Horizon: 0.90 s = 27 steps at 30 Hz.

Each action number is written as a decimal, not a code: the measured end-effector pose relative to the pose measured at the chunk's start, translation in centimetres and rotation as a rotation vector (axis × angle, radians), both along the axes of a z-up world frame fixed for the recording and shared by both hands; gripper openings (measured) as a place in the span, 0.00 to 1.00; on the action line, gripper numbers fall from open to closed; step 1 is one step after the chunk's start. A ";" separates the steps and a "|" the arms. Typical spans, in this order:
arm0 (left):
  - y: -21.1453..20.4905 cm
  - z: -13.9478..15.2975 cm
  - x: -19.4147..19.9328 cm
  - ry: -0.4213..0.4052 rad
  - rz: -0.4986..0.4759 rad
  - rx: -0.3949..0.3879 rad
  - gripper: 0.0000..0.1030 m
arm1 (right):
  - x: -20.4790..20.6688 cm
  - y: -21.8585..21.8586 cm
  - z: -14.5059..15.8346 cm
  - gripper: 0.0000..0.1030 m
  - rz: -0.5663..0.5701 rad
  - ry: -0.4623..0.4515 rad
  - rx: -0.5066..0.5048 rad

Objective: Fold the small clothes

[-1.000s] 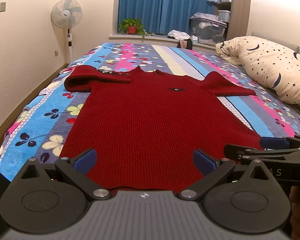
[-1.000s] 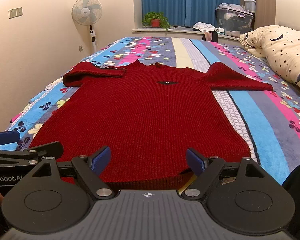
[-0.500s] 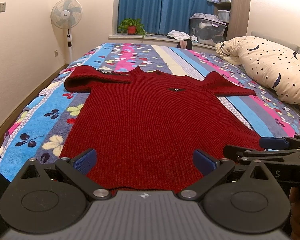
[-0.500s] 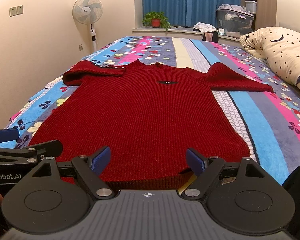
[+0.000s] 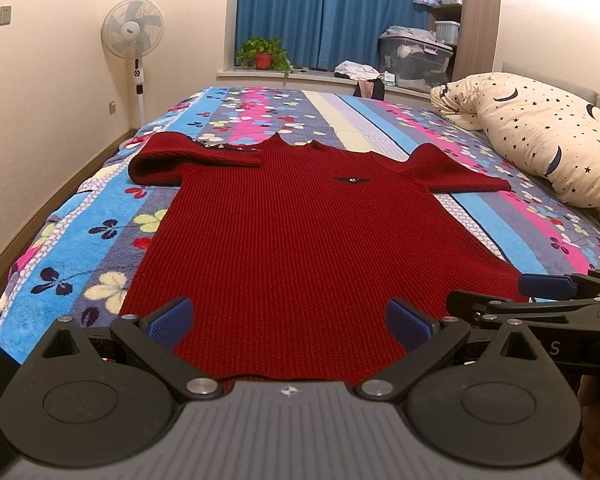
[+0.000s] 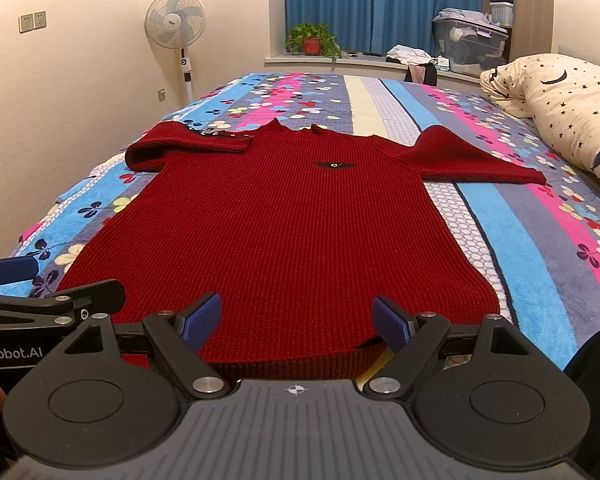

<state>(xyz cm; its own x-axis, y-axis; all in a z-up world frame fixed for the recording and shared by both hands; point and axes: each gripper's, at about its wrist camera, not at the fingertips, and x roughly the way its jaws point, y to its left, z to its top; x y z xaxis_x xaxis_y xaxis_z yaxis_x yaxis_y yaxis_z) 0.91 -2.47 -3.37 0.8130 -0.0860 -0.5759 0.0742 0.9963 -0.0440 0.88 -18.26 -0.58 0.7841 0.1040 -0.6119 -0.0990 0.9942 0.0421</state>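
A dark red knitted short-sleeved sweater lies flat, front up, on the bed, hem nearest me; it also shows in the right wrist view. Its left sleeve is folded back on itself; its right sleeve lies spread out. My left gripper is open and empty, just above the hem. My right gripper is open and empty above the hem's right part. Each gripper shows side-on in the other's view, the right gripper and the left gripper.
The sweater lies on a striped flowered bedspread. A star-patterned pillow is at the right. A standing fan stands by the left wall. A window ledge with a plant and storage boxes is beyond the bed.
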 end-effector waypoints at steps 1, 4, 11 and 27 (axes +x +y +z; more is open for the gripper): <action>0.0 0.0 0.0 0.000 0.000 0.000 1.00 | 0.0 0.0 0.0 0.81 0.000 0.001 0.001; 0.0 0.0 0.0 -0.001 0.000 0.000 1.00 | 0.0 0.0 0.0 0.81 0.000 0.001 0.000; 0.0 0.0 0.0 0.000 0.000 0.000 1.00 | 0.0 0.0 0.1 0.81 0.001 0.001 -0.001; 3.1 4.2 2.8 -0.092 -0.048 0.041 0.57 | 2.4 -9.7 3.8 0.24 -0.195 -0.106 0.180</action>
